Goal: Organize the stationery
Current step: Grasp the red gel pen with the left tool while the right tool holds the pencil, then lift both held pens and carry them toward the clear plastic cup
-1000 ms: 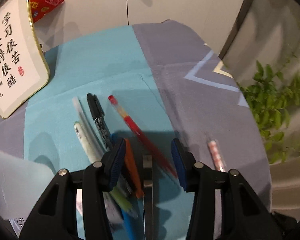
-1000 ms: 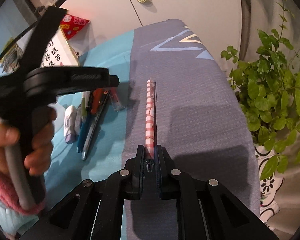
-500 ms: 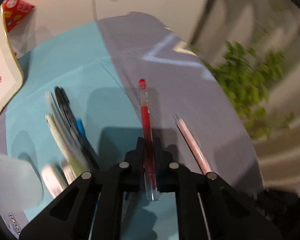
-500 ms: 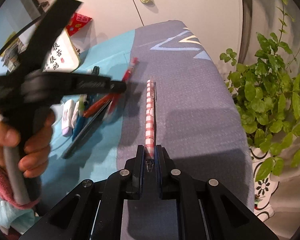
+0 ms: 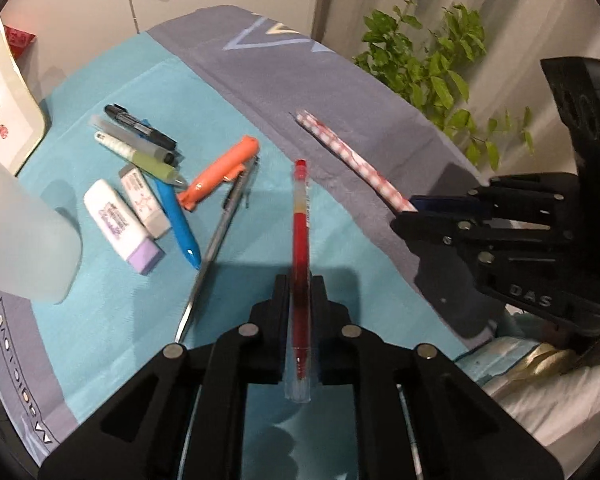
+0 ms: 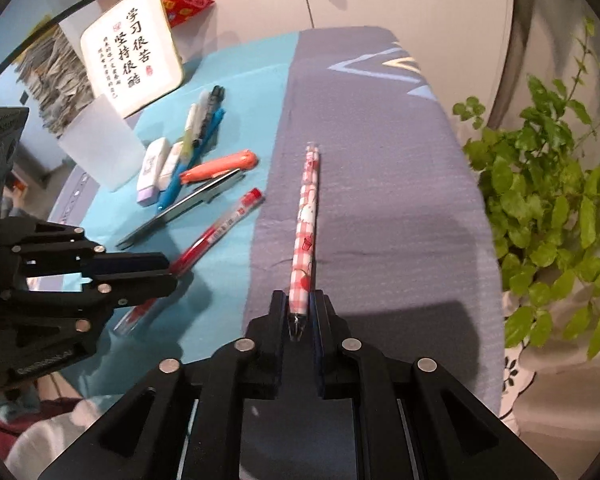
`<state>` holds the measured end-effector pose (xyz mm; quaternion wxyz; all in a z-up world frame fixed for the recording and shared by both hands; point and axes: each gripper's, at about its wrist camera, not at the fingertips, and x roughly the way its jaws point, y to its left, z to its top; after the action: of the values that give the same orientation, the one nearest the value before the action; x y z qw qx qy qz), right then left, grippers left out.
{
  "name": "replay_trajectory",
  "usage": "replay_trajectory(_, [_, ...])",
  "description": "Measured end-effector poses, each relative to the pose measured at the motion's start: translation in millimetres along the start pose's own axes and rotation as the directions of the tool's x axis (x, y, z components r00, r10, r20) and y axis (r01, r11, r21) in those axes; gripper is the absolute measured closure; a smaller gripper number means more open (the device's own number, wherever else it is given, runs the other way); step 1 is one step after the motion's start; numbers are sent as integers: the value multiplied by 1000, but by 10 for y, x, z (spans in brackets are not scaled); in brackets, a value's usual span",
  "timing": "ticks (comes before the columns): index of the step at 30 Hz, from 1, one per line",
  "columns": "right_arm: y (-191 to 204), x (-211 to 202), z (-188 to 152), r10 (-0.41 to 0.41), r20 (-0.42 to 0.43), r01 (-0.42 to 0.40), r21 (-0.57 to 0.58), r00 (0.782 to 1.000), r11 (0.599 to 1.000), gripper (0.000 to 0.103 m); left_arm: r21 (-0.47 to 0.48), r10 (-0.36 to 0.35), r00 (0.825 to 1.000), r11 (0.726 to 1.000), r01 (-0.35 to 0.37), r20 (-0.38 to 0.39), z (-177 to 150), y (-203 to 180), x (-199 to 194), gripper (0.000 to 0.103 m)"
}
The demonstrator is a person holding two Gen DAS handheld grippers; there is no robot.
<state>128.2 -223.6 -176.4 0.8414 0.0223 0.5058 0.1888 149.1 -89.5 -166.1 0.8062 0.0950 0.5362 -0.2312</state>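
My left gripper (image 5: pixel 300 296) is clenched on a red pen (image 5: pixel 301 216); my right gripper (image 6: pixel 299 304) pinches a pink checked pen (image 6: pixel 306 216) near its tip. Both jut forward over the cloth (image 6: pixel 380 160) and could pivot or slip. The frosted cup (image 6: pixel 100 144) stands beyond loose pens and erasers (image 6: pixel 152 168).

The left gripper (image 5: pixel 300 300), open over the pile a second ago, now has its jaws clamped on the red gel pen (image 5: pixel 301 240), which is out of the heap of pens (image 5: pixel 172 184) and points ahead between the fingers. The hand has swung toward the right gripper (image 5: pixel 416 206), which now shows in its view beside the pink checked pen (image 5: pixel 352 160)
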Motion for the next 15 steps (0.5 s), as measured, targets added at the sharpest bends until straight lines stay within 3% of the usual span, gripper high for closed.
replay_trajectory(2, [-20,-37,52,14,6,-14,14,1000,1000,91,-2,-2,1000,1000,2,10,48,0,-19,94])
replay_trajectory(6, [-24,-70,244,-8,31,7,17,999,1000,85,-3,11,999,1000,-11,37,202,-101,-4,81])
replay_trajectory(15, [-47,228,650,-48,-23,48,9,999,999,84,1,8,1000,1000,-8,6,464,-134,217,81])
